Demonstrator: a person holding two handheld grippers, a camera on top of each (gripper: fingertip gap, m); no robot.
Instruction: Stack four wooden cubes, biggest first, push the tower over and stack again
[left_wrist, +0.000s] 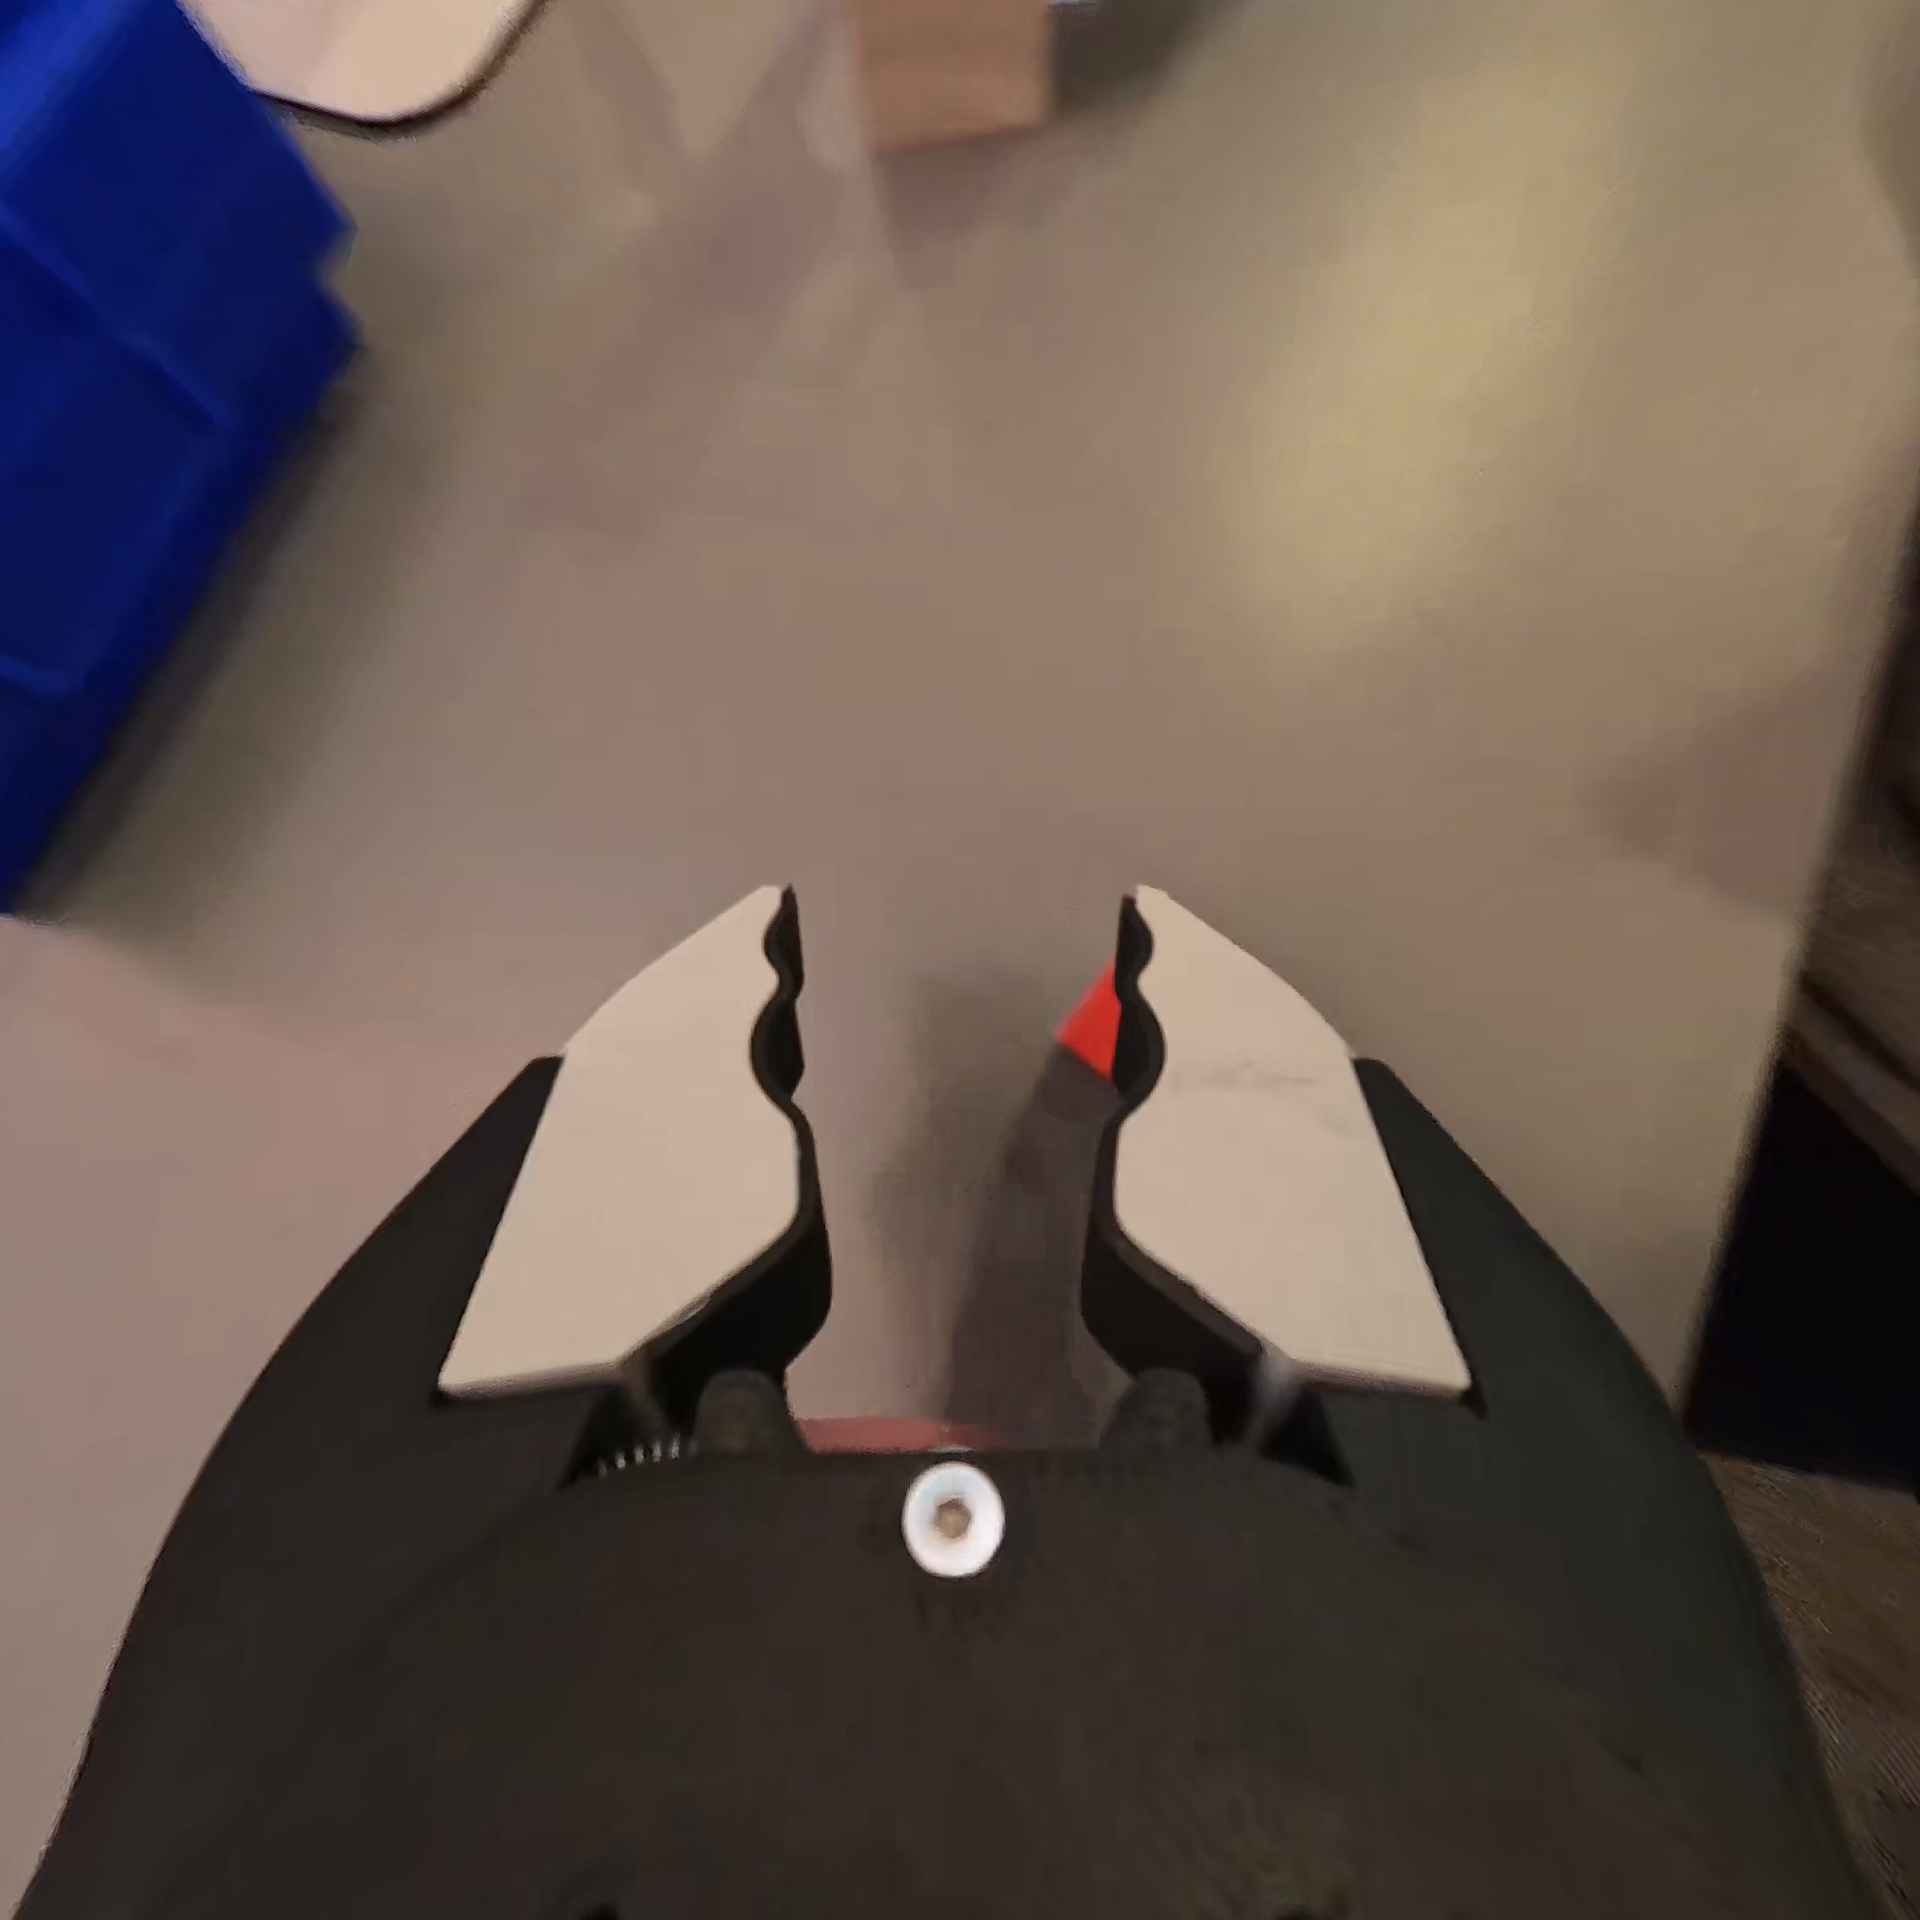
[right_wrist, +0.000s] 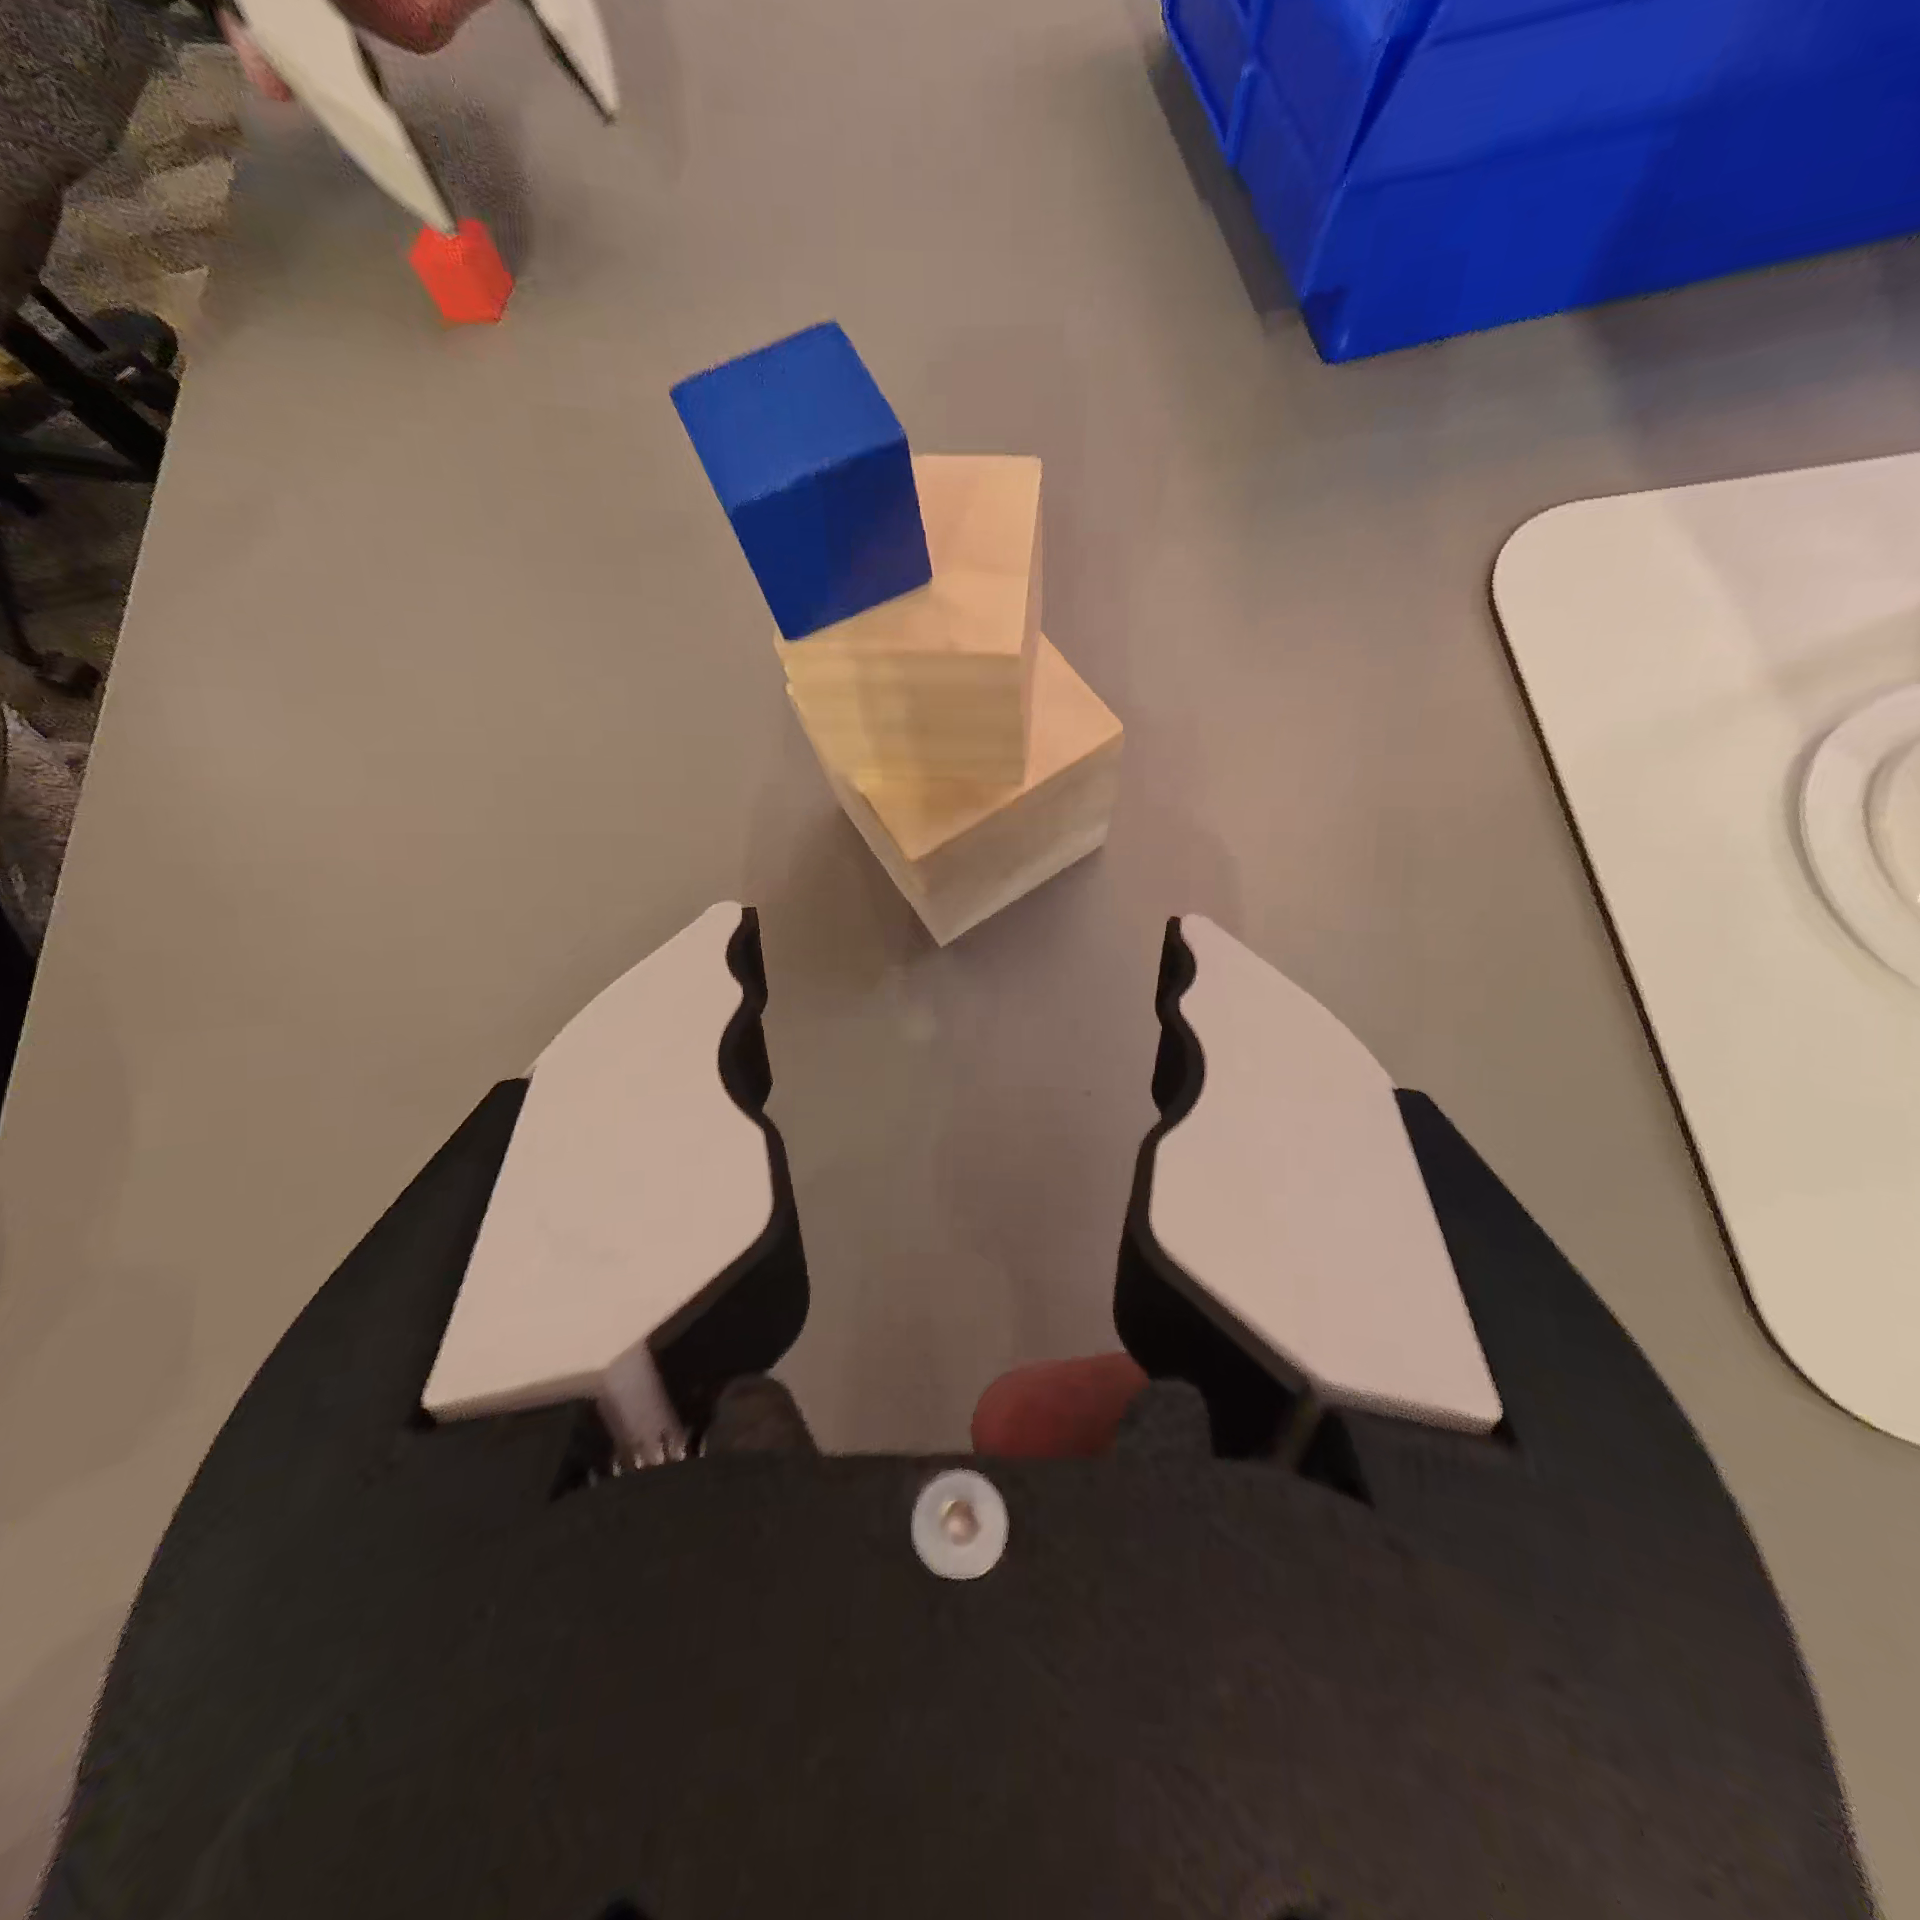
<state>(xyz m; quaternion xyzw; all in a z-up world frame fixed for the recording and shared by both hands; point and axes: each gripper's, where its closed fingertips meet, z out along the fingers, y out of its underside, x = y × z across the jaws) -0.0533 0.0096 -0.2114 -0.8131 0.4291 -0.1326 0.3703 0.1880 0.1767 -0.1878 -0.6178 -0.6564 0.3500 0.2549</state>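
Three cubes stand stacked mid-bench: a large plain wooden cube (right_wrist: 987, 821), a second plain one (right_wrist: 935, 665) twisted on it, and a blue cube (right_wrist: 805, 478) on top. The small red cube (right_wrist: 462, 272) sits apart near the bench (right_wrist: 416, 727) edge, with the left gripper (left_wrist: 958, 914) spread narrowly over it, one finger just beside it. The right gripper (right_wrist: 958, 920) hangs wide and empty. The red cube looks light, hard and smooth; I'd pinch two opposite flat faces squarely.

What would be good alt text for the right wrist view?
A blue cube tops two natural wooden cubes stacked on a grey table, ahead of the open right gripper. Far left, the left gripper hovers by a small red cube.
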